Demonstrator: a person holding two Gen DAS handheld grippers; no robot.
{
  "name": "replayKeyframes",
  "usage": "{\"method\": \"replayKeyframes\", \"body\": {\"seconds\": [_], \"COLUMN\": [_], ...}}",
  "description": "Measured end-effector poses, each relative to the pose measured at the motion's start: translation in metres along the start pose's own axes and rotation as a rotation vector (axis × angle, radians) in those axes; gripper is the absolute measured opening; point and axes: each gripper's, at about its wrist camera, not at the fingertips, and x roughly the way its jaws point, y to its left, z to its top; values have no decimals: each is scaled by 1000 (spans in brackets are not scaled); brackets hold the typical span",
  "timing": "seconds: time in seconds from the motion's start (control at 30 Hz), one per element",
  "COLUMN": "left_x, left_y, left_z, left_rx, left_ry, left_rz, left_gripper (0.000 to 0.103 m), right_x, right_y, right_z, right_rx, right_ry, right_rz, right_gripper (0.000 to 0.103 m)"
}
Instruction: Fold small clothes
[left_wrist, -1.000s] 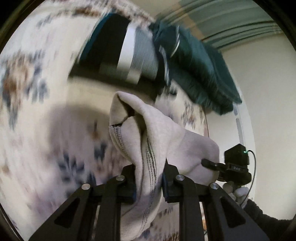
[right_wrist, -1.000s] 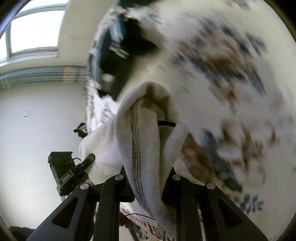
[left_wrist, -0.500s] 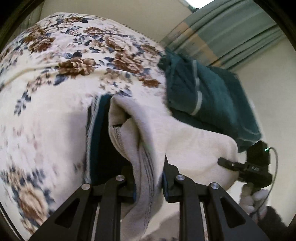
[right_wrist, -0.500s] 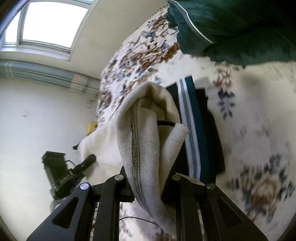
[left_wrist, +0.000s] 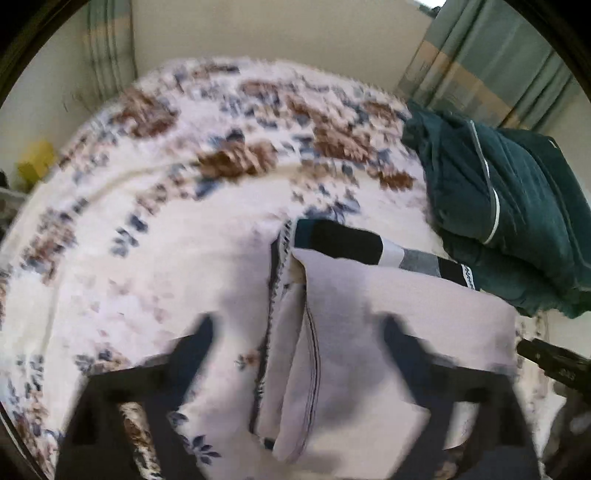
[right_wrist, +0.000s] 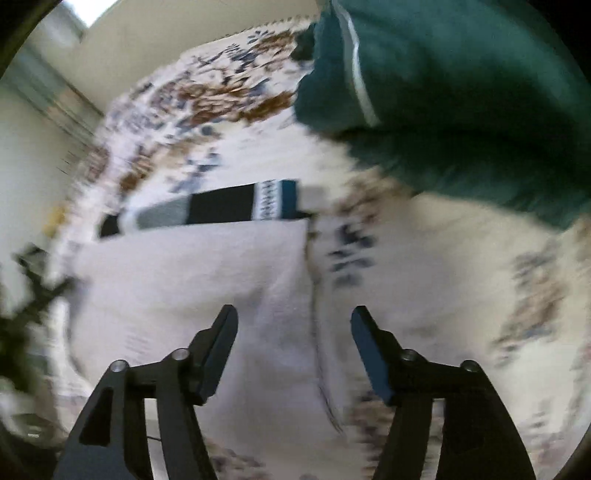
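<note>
both tools, left tool (left_wrist: 299, 332) and right tool (right_wrist: 293, 317), spread wide over folded white garment (right_wrist: 192, 284), long axis crosswise.

Both wrist views look down, close, sharing the pale garment (left_wrist: 388, 332) (right_wrist: 192, 288).

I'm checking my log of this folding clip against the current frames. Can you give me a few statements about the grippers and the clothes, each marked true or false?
1. The right hand-held gripper is open. True.
2. The left hand-held gripper is clamped on the white garment. False: its fingers stand wide apart, with nothing between them.
3. The white garment lies partly over the striped dark garment. True.
4. The dark green clothing lies on top of the white garment. False: it sits apart, beyond the striped piece.
5. The clothes lie on a floral bedspread. True.
</note>
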Motion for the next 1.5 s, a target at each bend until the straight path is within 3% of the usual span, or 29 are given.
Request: {"method": "replayKeyframes", "body": {"seconds": [0.03, 0.07, 0.13, 0.2, 0.47, 0.8, 1.13, 1.5], "left_x": [-7, -13, -29, -46, -125, -274, -407, -499], "left_y": [-3, -7, -16, -25, -69, -110, -125, -136], "left_z": [-4, -9, -23, -37, -73, -136, -191, -234], "left_rx": [5, 9, 25, 28, 92, 129, 136, 143], "left_ry": [-12, -19, -33, -39, -86, -206, -304, -406], "left_rz": [14, 31, 79, 97, 132, 119, 105, 114], "left_gripper": [103, 103, 103, 103, 103, 103, 103, 103], "right_x": [-5, -13, -26, -40, -120, -285, -459, -579], "right_y": [1, 3, 9, 18, 34, 41, 57, 56], "right_z": [-4, -11, -27, -46, -111, -200, -305, -384], "right_rx": [-11, -23, -40, -66, -7, -8, -42, -61], "right_ry": [-12, -28, -48, -65, -133, -307, -478, -594], "right_rz": [-36, -79, -134, -198, -258, -314, -278, -215], "right_gripper": [78, 94, 103, 103, 103, 103, 103, 103]}}
